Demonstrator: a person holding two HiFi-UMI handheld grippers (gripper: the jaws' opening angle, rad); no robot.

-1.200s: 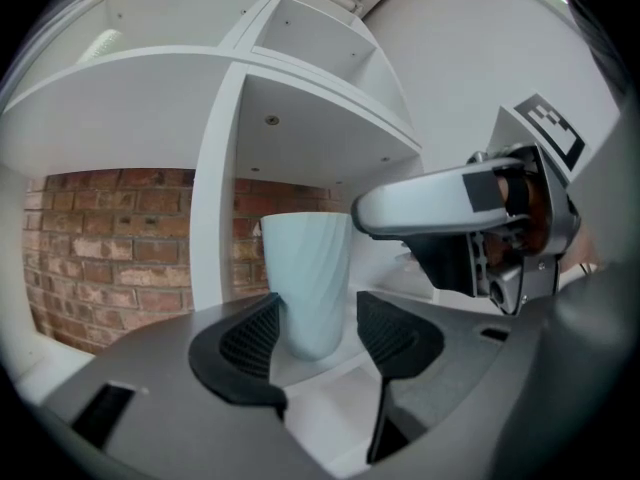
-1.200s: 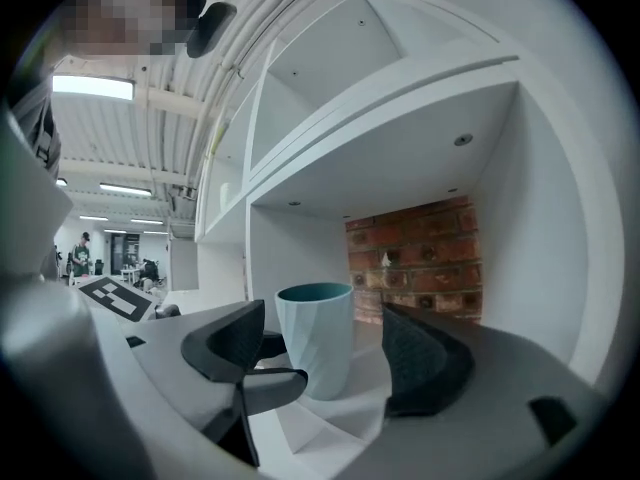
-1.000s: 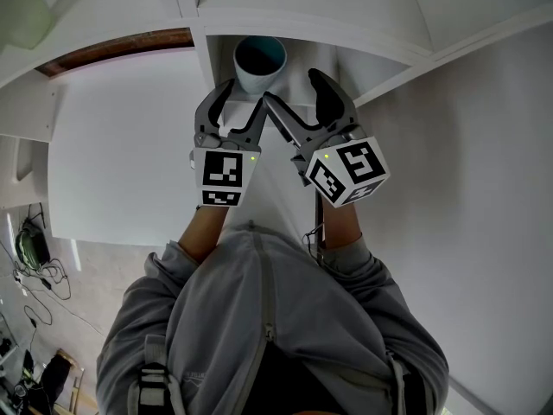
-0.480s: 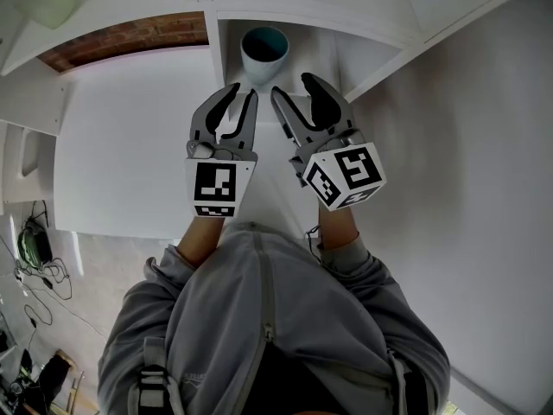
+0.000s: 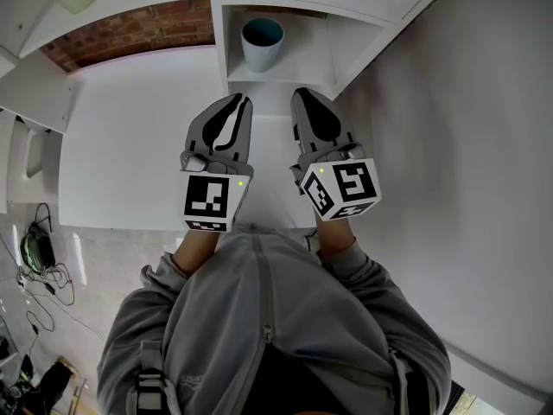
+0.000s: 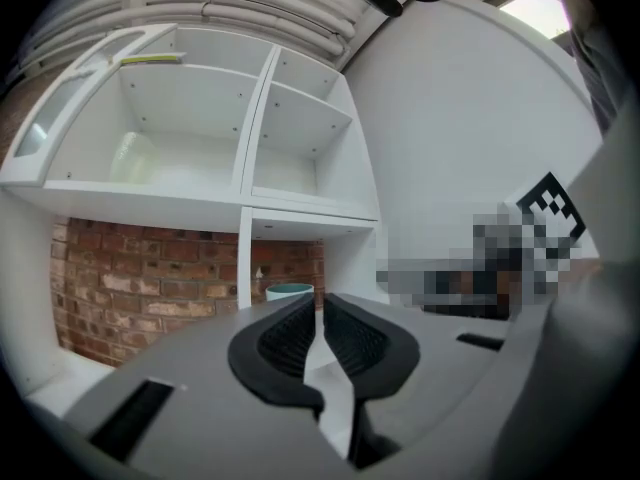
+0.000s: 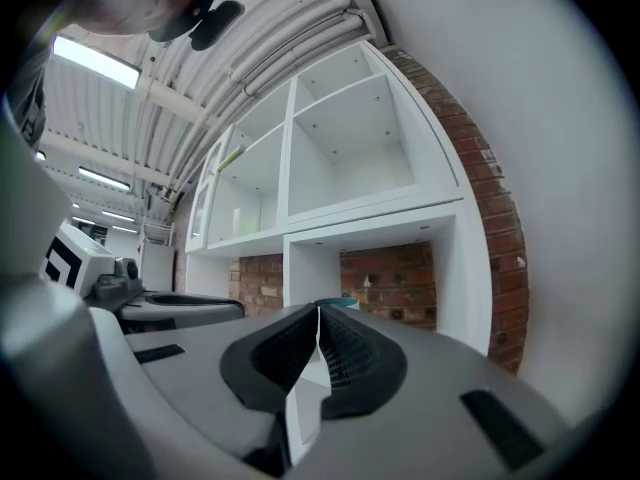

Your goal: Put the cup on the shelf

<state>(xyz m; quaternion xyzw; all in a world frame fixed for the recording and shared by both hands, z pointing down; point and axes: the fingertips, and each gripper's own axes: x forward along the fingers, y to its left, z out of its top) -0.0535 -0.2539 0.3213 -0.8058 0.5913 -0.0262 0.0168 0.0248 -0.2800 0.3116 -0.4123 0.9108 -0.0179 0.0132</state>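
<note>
1. The white ceramic cup with a teal inside (image 5: 262, 41) stands upright in the lowest compartment of the white cubby shelf (image 5: 321, 52), which has a brick wall behind it. Nothing touches the cup, so the placing looks done.
2. The left hand-held gripper (image 5: 240, 102) sits over the white counter (image 5: 130, 137), short of the shelf and apart from the cup. Its jaws have just been closing and are now all but together, with nothing between them.
3. The right hand-held gripper (image 5: 302, 95) is beside it, also clear of the cup. Its jaws have just been closing too and are now pressed together, empty.
4. From both gripper views the cup's rim shows just past the jaw tips, deep in its compartment.
5. Nothing seems left of the task beyond taking both grippers away.
</note>
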